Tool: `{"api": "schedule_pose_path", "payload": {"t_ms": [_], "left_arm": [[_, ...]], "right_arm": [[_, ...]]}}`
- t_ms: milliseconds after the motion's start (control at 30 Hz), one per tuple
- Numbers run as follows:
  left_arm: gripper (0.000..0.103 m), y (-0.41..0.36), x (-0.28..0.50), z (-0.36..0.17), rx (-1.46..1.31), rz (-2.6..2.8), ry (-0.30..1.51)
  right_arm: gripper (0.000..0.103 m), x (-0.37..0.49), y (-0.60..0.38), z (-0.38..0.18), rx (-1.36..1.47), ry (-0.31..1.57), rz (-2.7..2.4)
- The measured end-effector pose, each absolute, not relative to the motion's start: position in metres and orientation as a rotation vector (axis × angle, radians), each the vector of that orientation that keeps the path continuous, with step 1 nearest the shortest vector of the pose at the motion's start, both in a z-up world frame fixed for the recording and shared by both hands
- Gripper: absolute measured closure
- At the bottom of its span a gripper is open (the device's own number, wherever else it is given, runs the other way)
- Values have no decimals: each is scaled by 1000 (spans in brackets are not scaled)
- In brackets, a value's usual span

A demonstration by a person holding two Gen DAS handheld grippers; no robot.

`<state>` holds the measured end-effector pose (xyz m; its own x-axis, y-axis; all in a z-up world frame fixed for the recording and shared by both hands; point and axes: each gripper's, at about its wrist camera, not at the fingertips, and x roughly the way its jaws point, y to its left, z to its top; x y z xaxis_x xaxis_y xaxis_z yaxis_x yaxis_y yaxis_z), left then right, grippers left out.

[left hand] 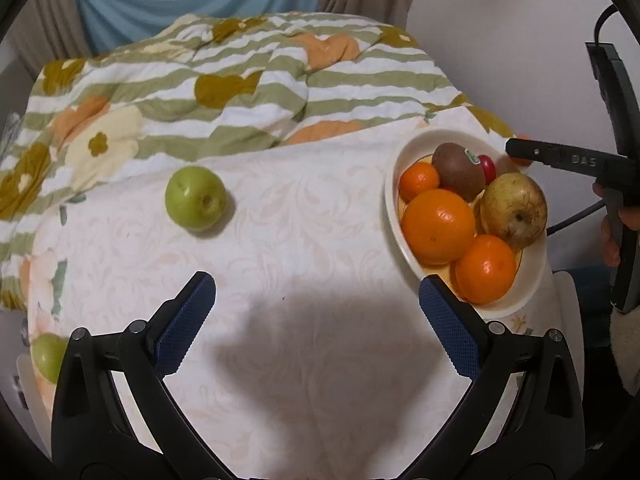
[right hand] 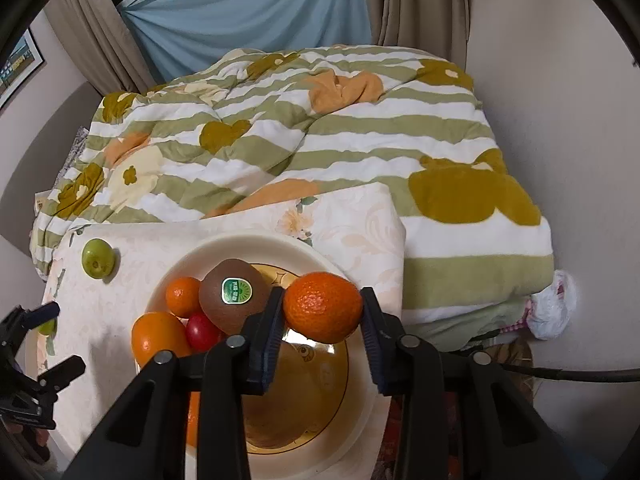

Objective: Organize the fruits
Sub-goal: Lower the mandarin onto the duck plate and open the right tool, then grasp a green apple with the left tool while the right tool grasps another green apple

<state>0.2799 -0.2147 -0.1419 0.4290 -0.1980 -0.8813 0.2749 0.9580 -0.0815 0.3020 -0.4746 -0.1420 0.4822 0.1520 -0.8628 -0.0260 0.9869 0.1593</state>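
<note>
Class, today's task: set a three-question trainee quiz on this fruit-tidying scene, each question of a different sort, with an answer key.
1. True or false: the left hand-held gripper is clamped on a fruit.
2. Which fruit in the bowl wears a sticker? A. kiwi B. pear C. large orange
3. In the left wrist view, how many green fruits lie on the cloth outside the bowl?

Key: 1. False, it is open and empty. 2. A. 3. Two.
</note>
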Motion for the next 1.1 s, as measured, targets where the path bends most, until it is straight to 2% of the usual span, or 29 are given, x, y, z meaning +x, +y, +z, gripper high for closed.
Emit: {"api": "schedule_pose_path", "payload": {"t_ms": [67,133,200,267,600,1100], "left_arm": [[0,-213,278,-143,78,-286,1093],[0,-212,276,-141,83,-272,1087],[0,-211,275,-140,87,-257,1084],[0,-210,275,-138,85,-253,1082],[0,-205,257,-115,97,-226,1031],[0,-168,199,-36,53,-87,877]], "right_arm": [[44,301,-476,-142,145,1062,111],[23,300,-476,-141,144,1059,103],[9,297,-474,-139,125,1051,95],[1,294,-475,-138,108,1044,87],[1,265,-472,-108,56,955,71],[0,215,-429,-32,34,876,169]]}}
